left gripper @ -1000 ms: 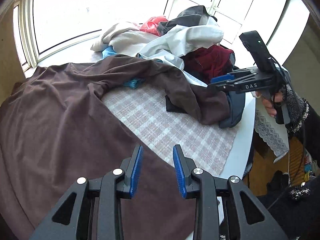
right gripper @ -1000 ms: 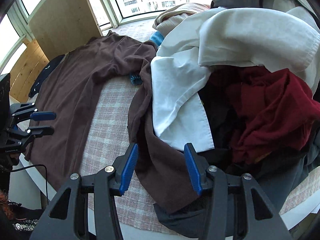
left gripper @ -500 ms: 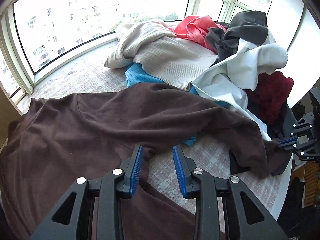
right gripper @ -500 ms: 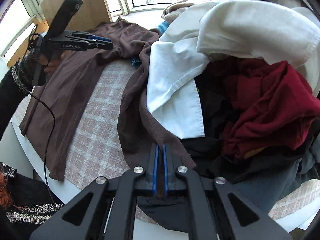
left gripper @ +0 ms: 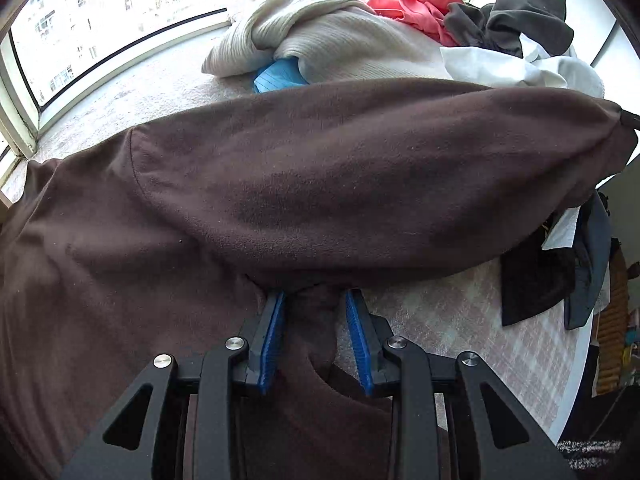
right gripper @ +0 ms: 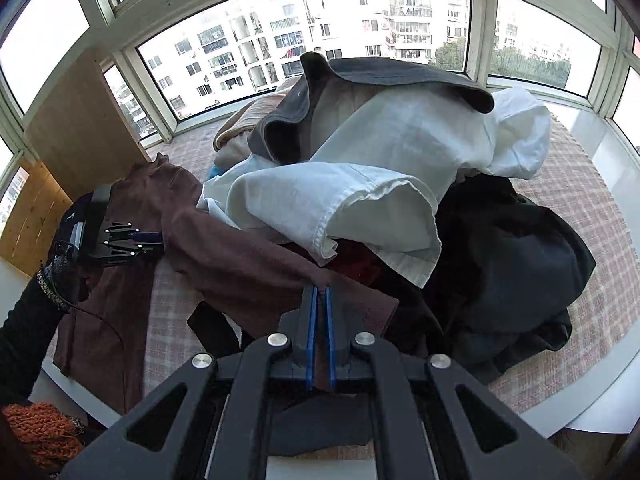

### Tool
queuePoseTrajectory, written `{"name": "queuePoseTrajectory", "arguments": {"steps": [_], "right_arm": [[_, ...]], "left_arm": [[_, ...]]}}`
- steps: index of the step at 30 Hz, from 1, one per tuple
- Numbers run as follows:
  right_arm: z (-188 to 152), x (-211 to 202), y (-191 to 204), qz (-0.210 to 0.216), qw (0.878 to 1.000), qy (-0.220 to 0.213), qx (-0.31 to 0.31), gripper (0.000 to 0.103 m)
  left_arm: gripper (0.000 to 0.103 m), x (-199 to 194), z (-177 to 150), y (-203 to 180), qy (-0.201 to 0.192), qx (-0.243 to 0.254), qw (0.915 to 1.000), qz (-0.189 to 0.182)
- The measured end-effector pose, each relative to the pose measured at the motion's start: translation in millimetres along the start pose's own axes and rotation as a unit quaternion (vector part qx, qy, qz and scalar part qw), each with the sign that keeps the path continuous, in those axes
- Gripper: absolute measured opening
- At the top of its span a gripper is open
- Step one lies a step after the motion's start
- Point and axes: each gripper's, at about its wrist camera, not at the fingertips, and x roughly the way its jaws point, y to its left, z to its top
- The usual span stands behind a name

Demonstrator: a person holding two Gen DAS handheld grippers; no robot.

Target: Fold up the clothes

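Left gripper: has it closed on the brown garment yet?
No, the left gripper stands open, its blue pads apart with a fold of the brown garment between them.

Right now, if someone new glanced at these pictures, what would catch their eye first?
Probably the brown garment, stretched across the middle of the left view, its sleeve end pinched in the shut right tool. The left tool is open with a fold of brown cloth between its blue pads. Behind it rises a heap of laundry, with a white shirt on top and a coral piece near the window.
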Motion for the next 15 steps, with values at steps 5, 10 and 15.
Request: {"name": "queuePoseTrajectory", "arguments": {"steps": [5, 10, 15], "right_arm": [[-9.2, 5.2, -5.9, 0.055, 0.998, 0.026, 0.030, 0.012], [-28.2, -12.9, -24.8, 0.068, 0.995, 0.001, 0.073, 0.019], [-41.1, -15.3, -44.1, 0.091, 0.990, -0.008, 0.104, 0.019]], "left_arm": [[0.030, -27.3, 1.9, -46.9, -0.026, 0.039, 0.9987, -0.022], [0.030, -50.3, 13.6, -123.5, -0.052, 0.108, 0.9899, -0.075], [0.030, -54.7, 51.2, -200.1, -0.068, 0.167, 0.9734, -0.141]]}}
